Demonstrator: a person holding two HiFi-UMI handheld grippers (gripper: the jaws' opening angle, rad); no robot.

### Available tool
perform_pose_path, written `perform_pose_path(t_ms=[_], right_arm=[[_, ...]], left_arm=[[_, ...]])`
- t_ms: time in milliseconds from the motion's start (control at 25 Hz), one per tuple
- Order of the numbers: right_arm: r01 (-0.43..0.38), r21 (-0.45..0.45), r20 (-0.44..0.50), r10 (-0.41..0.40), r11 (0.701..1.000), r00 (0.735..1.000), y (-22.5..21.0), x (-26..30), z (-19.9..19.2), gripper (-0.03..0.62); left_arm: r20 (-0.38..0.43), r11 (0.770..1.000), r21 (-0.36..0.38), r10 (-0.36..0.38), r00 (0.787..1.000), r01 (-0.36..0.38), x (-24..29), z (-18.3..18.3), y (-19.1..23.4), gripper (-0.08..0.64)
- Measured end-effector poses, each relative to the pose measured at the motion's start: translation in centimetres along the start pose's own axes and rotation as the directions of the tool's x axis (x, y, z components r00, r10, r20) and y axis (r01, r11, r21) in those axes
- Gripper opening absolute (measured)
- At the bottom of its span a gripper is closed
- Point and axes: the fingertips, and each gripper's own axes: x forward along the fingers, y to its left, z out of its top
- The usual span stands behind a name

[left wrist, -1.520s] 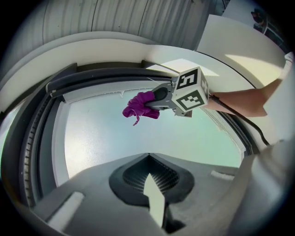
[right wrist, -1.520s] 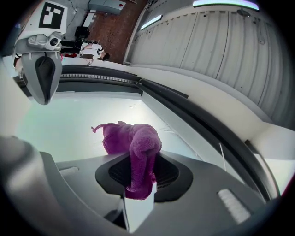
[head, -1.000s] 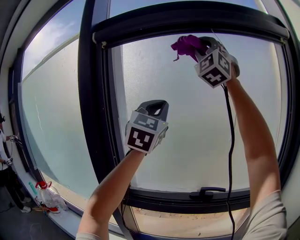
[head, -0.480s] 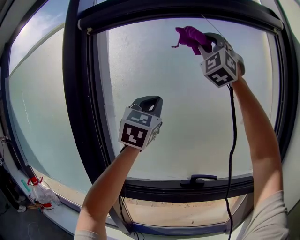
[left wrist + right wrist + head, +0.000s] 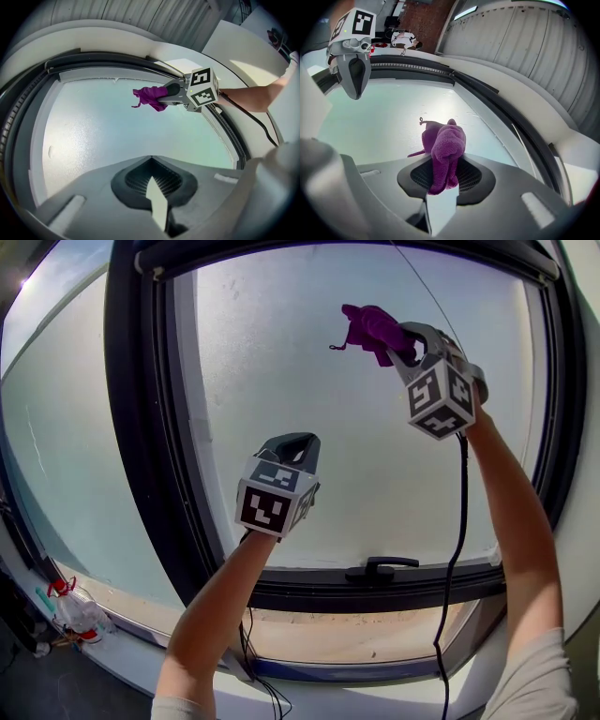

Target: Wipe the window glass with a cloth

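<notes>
The right claw (image 5: 440,190) is clamped on a purple cloth (image 5: 443,147), which bunches out past its tips toward the window glass (image 5: 309,390), high in the right part of the pane; whether the cloth actually presses on the glass I cannot tell. The left claw (image 5: 154,192) is closed on nothing and hangs lower and to the left, well apart from the cloth, so the right hand is plainly the one to wipe. Most of the pane lies below and left of the cloth, so the stroke probably runs that way, down toward the window handle (image 5: 375,570).
</notes>
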Motion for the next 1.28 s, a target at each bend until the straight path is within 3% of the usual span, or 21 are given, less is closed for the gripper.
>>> perform_pose_path(t_ms=[600, 760, 1120, 1280], right_arm=[[-0.131, 0.014, -0.014, 0.131, 0.991, 0.991, 10.4, -5.2, -1.6, 0.123], [-0.190, -0.043, -0.017, 0.189, 0.981, 0.982, 14.5, -7.0, -2.3, 0.123], [-0.262, -0.052, 0.013, 0.263, 0.964, 0.965, 19.0, -8.9, -2.5, 0.123], [-0.327, -0.079, 0.036, 0.331, 0.942, 0.943, 21.6, -10.0, -2.7, 0.123]], left_arm=[[-0.080, 0.992, -0.096, -0.094, 0.992, 0.086, -0.5, -6.3, -4.6, 0.001], [-0.101, 0.990, -0.100, -0.112, 0.989, 0.102, -1.0, -8.2, -5.9, 0.001], [-0.126, 0.988, -0.121, -0.108, 0.986, 0.093, -1.6, -9.8, -7.6, 0.001], [-0.151, 0.987, -0.139, -0.096, 0.984, 0.075, -1.3, -10.6, -8.2, 0.001]])
